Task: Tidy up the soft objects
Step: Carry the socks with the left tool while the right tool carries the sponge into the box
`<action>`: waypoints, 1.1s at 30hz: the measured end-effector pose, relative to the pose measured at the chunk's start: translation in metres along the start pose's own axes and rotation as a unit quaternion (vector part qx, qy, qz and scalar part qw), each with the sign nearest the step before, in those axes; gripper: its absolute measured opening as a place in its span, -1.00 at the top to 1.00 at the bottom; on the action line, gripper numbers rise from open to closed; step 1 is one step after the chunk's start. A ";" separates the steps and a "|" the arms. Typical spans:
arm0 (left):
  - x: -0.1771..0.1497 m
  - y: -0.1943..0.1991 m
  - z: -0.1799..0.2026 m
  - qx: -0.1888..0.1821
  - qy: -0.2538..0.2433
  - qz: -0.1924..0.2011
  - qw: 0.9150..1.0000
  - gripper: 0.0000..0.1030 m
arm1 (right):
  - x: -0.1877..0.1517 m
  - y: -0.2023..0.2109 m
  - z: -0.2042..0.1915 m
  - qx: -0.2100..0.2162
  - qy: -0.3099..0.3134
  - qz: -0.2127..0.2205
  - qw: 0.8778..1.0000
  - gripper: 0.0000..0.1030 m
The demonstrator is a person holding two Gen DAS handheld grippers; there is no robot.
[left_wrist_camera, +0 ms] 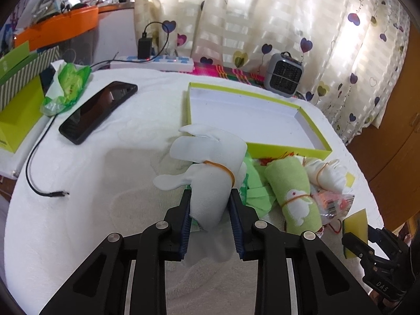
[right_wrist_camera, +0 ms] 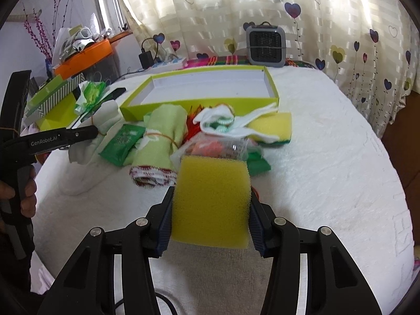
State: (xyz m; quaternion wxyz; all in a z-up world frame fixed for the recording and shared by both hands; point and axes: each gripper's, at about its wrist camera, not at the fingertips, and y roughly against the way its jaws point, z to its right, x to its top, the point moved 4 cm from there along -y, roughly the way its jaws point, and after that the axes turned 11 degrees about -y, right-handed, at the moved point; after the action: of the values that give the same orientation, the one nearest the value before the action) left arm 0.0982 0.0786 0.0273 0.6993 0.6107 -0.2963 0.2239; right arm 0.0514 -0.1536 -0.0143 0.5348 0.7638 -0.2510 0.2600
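Jaws grip one white glove bundle (left_wrist_camera: 207,183) left, one of two yellow sponges (right_wrist_camera: 211,202) right.

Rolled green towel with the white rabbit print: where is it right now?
In the left wrist view the rolled green towel lies on the white cloth just right of the left gripper, in front of the open lime box.

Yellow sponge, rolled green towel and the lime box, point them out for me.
yellow sponge (right_wrist_camera: 212,199), right wrist view, middle of its face
rolled green towel (left_wrist_camera: 291,183), left wrist view, upper roll
lime box (left_wrist_camera: 286,150), left wrist view, near wall
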 end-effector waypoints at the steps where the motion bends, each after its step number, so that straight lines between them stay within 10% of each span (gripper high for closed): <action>1: 0.002 0.001 0.001 -0.002 -0.001 0.002 1.000 0.50 | 0.003 0.002 -0.001 0.000 0.001 0.003 1.000 0.02; 33: 0.098 -0.069 -0.002 -0.009 -0.022 -0.009 1.000 0.50 | 0.135 -0.049 0.009 0.007 0.006 -0.003 1.000 0.02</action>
State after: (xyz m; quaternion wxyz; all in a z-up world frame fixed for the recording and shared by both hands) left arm 0.2156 0.0654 0.0447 0.7002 0.6117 -0.3083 0.2012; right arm 0.1844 -0.1617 0.0390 0.5315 0.7669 -0.2436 0.2646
